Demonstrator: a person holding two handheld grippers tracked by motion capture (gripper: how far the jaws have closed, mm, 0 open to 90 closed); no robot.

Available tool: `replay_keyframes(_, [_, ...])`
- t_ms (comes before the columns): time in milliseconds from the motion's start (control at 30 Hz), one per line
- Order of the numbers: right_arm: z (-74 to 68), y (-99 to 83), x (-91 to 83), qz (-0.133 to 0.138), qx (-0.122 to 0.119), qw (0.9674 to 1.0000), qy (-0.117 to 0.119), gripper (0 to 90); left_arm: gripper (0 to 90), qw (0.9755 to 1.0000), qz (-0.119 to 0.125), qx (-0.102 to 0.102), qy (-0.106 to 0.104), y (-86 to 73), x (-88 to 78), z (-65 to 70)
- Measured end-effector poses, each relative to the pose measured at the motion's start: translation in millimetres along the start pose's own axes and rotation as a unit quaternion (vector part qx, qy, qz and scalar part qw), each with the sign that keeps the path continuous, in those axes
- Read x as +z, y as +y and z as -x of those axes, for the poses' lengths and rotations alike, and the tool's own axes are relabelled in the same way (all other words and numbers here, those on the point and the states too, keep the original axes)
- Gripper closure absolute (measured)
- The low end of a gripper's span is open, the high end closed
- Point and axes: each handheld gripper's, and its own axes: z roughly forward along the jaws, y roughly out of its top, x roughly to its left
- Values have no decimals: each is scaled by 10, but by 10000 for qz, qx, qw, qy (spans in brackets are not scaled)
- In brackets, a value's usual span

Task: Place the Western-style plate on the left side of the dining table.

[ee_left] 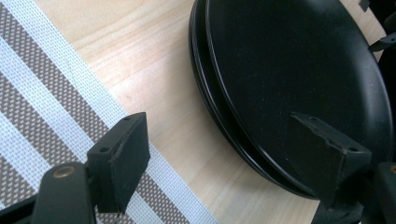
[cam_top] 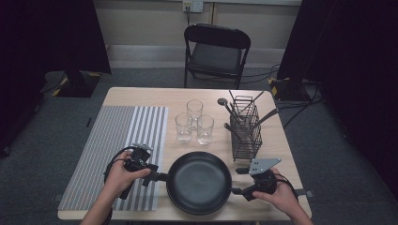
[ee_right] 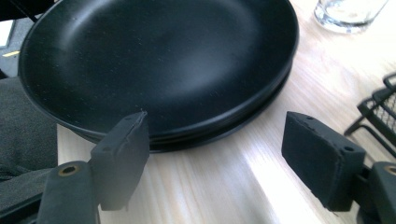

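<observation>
A stack of black shallow plates sits on the wooden table near its front edge. My left gripper is at the stack's left rim, jaws open. In the left gripper view the rim runs between the jaws, and one jaw reaches over the top plate without pressing on it. My right gripper is at the stack's right side, also open. In the right gripper view the rim lies just beyond its jaws, with bare table between them.
Three clear glasses stand behind the plates. A black wire rack holding utensils is at the right, close to my right gripper. A striped placemat covers the table's left part. A folding chair stands beyond the table.
</observation>
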Motion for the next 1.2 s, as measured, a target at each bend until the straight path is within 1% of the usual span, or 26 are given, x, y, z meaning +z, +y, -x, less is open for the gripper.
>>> replay_keyframes(33, [-5,9,-2,23,6,10000,18,229,216,10000,-10,17,44,-3,-1,5])
replay_keyframes(133, [-5,21,-6,107,60,9999,61,232,224,10000,27,3,35,-1,0,11])
replay_keyframes(167, [-4,20,-3,101,57,9999,62,233,227,10000,57,-36,58,6,4,20])
replay_keyframes(333, [5,21,10,121,59,9999,97,229,232,10000,22,19,57,9,9,18])
replay_keyframes(433, [8,25,23,153,89,9998,121,234,233,10000,48,0,65,2,17,22])
replay_keyframes(567, [-20,50,72,111,37,9998,133,242,234,10000,36,14,65,6,15,28])
replay_keyframes(600, [-31,68,107,60,-32,9999,149,242,235,10000,56,7,67,4,13,36])
replay_keyframes(700, [-40,82,133,25,-66,9998,160,240,236,9999,77,-16,80,1,11,47])
replay_keyframes(733, [-48,86,136,4,-62,9999,141,243,237,9999,60,11,82,2,4,48])
replay_keyframes(833, [-53,82,129,14,-47,9999,143,250,238,9999,77,8,64,6,10,60])
replay_keyframes(900, [-64,80,120,11,-49,9999,130,256,239,10000,45,42,63,12,17,61])
replay_keyframes(1067, [-94,77,97,37,-71,9998,170,263,240,10000,51,58,57,27,29,78])
replay_keyframes(1200, [-110,78,89,34,-69,9998,172,263,246,9999,36,69,90,33,47,98])
